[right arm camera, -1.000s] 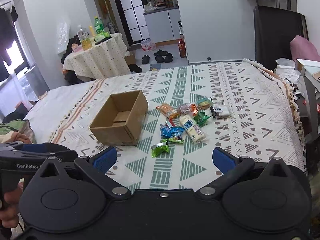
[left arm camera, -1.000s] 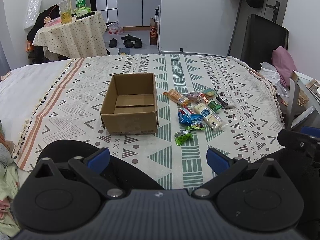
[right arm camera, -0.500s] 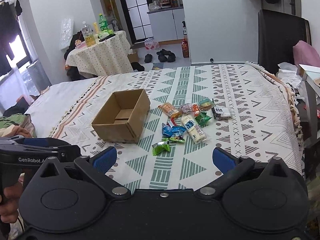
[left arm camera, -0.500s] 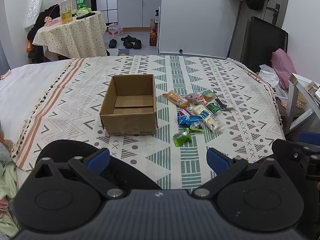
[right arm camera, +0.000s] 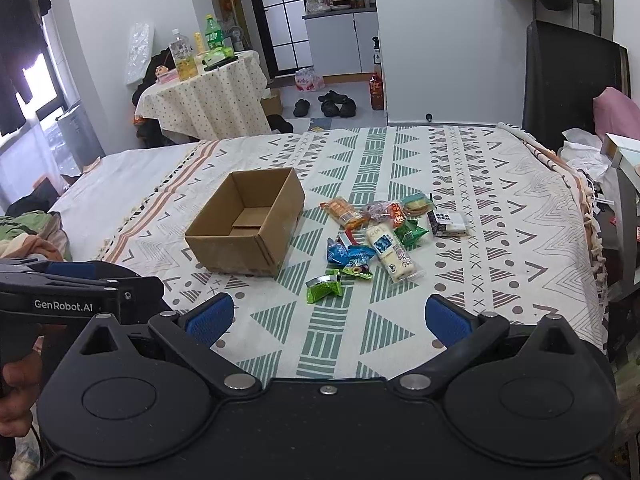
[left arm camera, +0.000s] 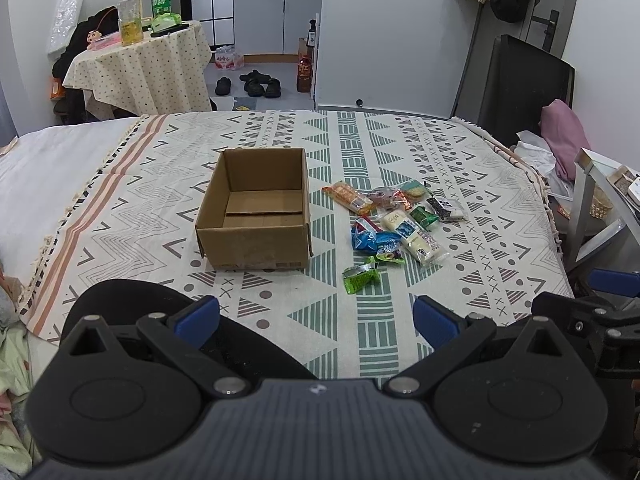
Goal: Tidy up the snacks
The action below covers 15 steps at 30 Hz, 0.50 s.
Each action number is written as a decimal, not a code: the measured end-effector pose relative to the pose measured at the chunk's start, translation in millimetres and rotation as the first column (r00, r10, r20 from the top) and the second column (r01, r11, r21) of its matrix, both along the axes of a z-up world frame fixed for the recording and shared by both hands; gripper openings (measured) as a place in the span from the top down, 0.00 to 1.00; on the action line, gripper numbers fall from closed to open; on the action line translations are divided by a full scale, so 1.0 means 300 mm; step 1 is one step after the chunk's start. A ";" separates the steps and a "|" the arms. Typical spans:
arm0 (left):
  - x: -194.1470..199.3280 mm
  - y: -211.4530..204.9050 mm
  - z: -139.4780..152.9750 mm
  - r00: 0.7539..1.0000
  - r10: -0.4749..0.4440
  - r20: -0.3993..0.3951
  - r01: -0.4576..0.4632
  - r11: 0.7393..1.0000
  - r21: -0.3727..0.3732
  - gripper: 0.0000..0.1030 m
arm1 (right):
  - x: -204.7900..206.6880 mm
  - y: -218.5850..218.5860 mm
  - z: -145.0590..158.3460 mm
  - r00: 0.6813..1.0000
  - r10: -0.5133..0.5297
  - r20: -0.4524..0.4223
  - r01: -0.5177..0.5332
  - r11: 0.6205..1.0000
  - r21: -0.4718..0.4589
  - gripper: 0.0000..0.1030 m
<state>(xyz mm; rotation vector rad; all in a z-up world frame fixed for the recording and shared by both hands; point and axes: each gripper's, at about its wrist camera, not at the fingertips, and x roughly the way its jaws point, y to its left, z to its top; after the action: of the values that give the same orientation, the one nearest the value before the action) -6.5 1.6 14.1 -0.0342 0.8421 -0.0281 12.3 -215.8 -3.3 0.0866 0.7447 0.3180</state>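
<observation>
Beside empty box [left arm camera: 254, 216], loose snacks [left arm camera: 394, 222].

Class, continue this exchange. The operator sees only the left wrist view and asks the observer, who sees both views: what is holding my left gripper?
Observer: A person's hand is wrapped around its handle, at the lower left edge of the right wrist view.
Operator: Is there any marking on the left gripper?
Observer: Yes. White GenRobot.AI lettering runs along the side of the left gripper.
Operator: What is beyond the left side of the bed?
Observer: A bright window, which is outside your frame.
</observation>
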 end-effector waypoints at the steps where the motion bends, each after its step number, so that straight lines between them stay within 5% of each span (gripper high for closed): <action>1: 0.001 -0.002 0.000 1.000 0.000 0.000 0.000 1.000 0.000 0.00 | 0.001 0.001 0.000 1.000 0.001 -0.002 -0.001 1.000 -0.002 0.00; 15: 0.006 0.010 -0.007 1.000 0.008 0.014 -0.007 1.000 -0.001 0.00 | 0.002 0.002 0.001 1.000 0.009 -0.003 -0.009 1.000 0.006 0.00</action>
<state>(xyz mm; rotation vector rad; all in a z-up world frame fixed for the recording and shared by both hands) -4.6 4.7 12.0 -0.0377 0.8276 -0.0215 13.0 -215.2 -3.1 0.0894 0.7470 0.3290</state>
